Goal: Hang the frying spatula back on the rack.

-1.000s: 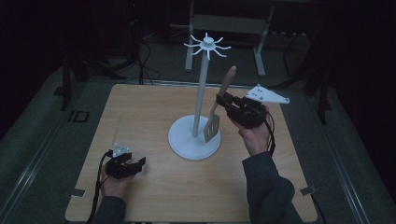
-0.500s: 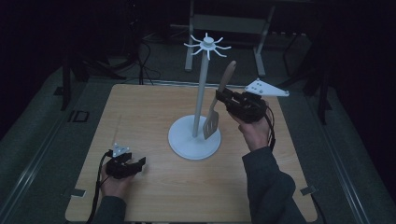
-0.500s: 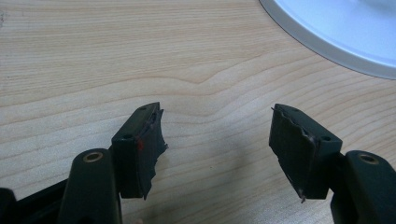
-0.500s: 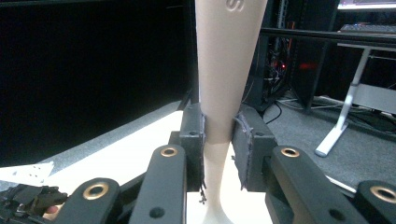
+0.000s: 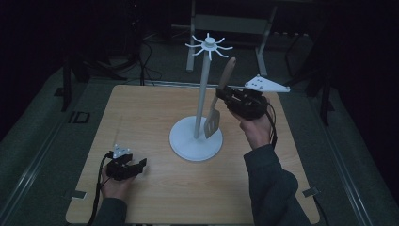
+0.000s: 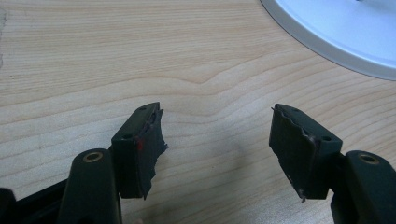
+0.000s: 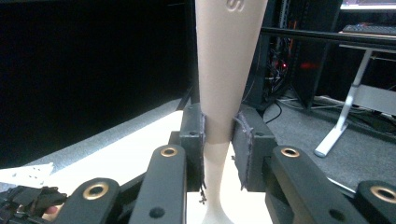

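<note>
We see the right gripper point(image 5: 221, 92) with both pads clamped on the wooden handle of a spatula point(image 5: 217, 110), held upright just beside the pole of a white hook stand point(image 5: 197, 141) at mid-table. The left gripper point(image 5: 140, 165) rests near the table's point(image 5: 141, 108) front edge, jaws spread over bare wood. Raised lettering on the handle is cut off, unreadable.

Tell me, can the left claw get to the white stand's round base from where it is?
Probably yes: the left claw is open and holds nothing, and only bare table lies between it and the stand's round base.
</note>
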